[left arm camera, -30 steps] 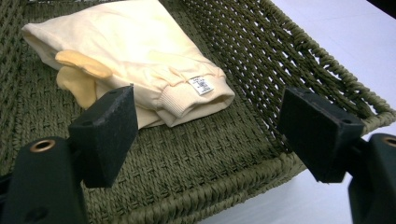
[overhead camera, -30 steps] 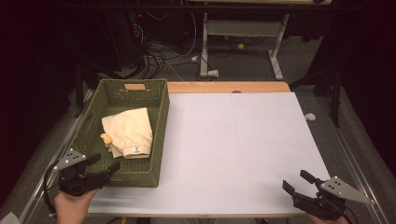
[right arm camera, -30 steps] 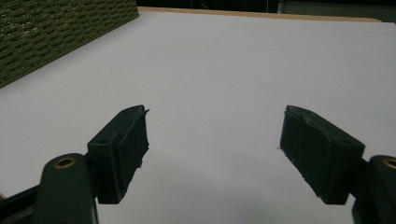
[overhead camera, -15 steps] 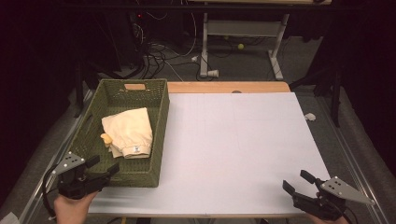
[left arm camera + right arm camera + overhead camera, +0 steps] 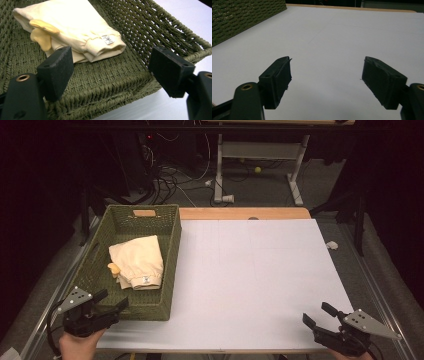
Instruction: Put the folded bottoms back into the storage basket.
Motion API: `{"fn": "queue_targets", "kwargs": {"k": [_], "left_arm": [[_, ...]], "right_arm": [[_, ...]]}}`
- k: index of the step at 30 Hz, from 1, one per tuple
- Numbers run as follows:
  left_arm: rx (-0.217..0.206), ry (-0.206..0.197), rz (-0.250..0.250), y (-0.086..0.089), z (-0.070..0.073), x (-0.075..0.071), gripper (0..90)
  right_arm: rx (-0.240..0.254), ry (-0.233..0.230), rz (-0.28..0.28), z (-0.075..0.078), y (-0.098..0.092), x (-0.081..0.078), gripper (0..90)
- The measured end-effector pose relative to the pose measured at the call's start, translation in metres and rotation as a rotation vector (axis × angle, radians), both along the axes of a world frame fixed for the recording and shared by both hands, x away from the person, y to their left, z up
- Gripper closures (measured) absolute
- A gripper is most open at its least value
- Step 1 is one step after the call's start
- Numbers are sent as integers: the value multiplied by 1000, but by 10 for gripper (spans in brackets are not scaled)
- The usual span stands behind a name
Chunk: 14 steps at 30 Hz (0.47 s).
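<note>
While your left gripper (image 5: 110,72) hovers with jaws apart at the near rim of the green basket (image 5: 140,32), the folded cream garment (image 5: 75,27) lies just beyond them inside it; your right gripper (image 5: 325,82), jaws apart, faces bare white tabletop (image 5: 342,37).

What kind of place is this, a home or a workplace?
Most likely a lab or workshop set up for recording, not a home. The table has a plain white covering, loose cables lie on the floor behind it, and a metal stand is there. A green woven basket holds a folded cream garment.
</note>
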<state>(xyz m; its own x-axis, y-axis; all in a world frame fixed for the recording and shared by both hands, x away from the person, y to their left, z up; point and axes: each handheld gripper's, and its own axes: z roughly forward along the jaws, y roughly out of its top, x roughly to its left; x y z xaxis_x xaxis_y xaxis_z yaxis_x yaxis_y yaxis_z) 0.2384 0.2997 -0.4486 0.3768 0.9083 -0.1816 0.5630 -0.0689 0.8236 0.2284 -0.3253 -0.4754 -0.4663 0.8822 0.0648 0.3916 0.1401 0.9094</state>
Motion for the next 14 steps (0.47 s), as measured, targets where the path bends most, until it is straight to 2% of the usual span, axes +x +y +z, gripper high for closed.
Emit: {"fn": "queue_targets", "kwargs": {"k": [14], "left_arm": [[-6,-57,12,2,-6,-6,197]], "right_arm": [[5,-2,-16,1,-1,-1,240]]}}
